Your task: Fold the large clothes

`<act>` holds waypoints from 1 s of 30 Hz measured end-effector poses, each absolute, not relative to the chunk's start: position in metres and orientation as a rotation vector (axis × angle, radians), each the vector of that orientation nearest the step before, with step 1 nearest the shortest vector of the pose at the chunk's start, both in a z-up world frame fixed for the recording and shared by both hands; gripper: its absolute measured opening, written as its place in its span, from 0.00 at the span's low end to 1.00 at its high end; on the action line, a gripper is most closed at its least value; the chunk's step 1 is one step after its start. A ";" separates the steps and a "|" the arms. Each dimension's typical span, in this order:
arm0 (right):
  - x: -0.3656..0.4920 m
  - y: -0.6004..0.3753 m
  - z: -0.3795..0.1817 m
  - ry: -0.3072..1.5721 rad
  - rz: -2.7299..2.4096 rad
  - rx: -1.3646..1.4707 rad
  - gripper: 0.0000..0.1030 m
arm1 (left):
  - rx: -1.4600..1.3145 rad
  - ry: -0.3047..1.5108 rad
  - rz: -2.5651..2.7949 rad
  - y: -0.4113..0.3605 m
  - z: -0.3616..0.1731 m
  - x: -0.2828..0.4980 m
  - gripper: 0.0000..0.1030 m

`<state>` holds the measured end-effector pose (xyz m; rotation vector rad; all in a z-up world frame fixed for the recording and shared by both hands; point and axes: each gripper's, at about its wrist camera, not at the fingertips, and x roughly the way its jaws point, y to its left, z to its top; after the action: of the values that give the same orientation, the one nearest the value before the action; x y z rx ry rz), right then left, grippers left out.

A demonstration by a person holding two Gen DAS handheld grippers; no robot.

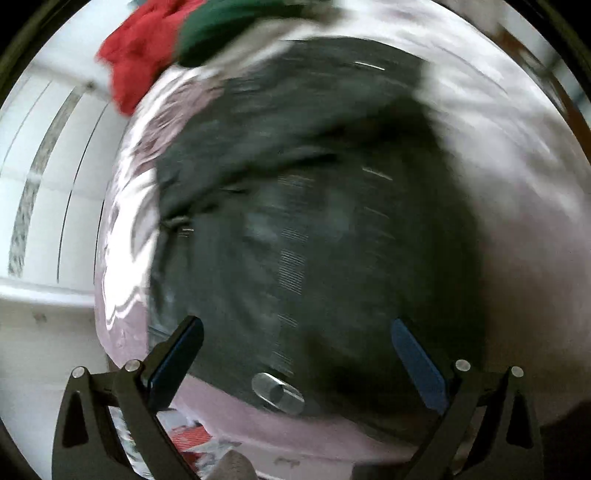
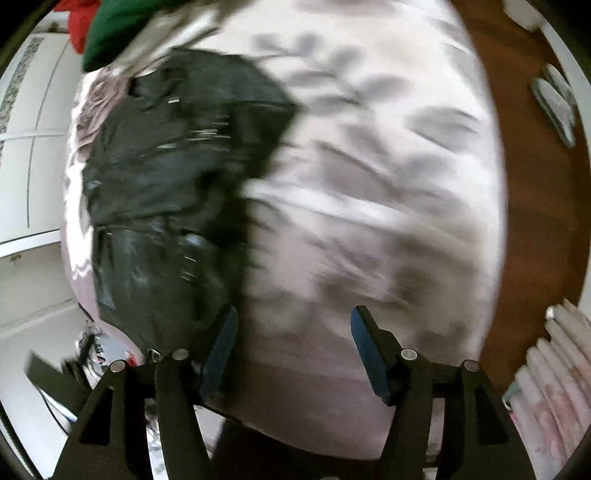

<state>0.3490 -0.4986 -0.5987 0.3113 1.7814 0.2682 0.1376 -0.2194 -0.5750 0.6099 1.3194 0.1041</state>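
Observation:
A large dark grey-black garment (image 1: 295, 206) lies spread on a bed with a pale pink floral sheet (image 1: 517, 192). Both views are motion-blurred. My left gripper (image 1: 297, 325) is open and empty, hovering above the garment's near part. In the right wrist view the same garment (image 2: 166, 192) lies at the left on the sheet (image 2: 369, 184). My right gripper (image 2: 293, 314) is open and empty, over bare sheet just right of the garment's edge; its left finger (image 2: 221, 343) is next to that edge.
Red (image 1: 140, 48) and green (image 1: 236, 26) clothes are piled at the bed's far end. White cabinet fronts (image 1: 48, 192) stand on the left. A brown wooden surface (image 2: 532, 206) runs along the right, with a striped pink fabric (image 2: 554, 376) at its near end.

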 end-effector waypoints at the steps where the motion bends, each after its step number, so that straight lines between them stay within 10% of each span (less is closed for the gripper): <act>1: 0.342 -0.513 -0.602 1.783 0.249 0.336 0.64 | 0.662 1.308 0.087 -0.246 -0.584 0.121 1.00; 11: 0.373 -0.558 -0.653 1.730 0.333 0.647 0.64 | 0.613 1.411 0.044 -0.273 -0.652 0.140 0.96; 13: 0.395 -0.533 -0.671 1.704 0.420 0.746 0.64 | 0.556 1.372 0.049 -0.260 -0.635 0.147 0.06; 21: 0.464 -0.404 -0.762 1.745 0.614 1.064 0.65 | 0.407 1.314 0.045 -0.208 -0.589 0.162 0.05; 25: 0.472 -0.372 -0.734 1.679 0.488 1.032 0.24 | 0.331 1.280 0.015 -0.191 -0.568 0.158 0.05; 30: 0.486 -0.309 -0.631 1.616 0.467 0.854 0.21 | 0.166 1.244 -0.009 -0.133 -0.529 0.161 0.04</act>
<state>0.4858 -0.3095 -0.6309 0.8538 1.6157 0.4673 0.1608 -0.1329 -0.5288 0.1661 1.2435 -0.0086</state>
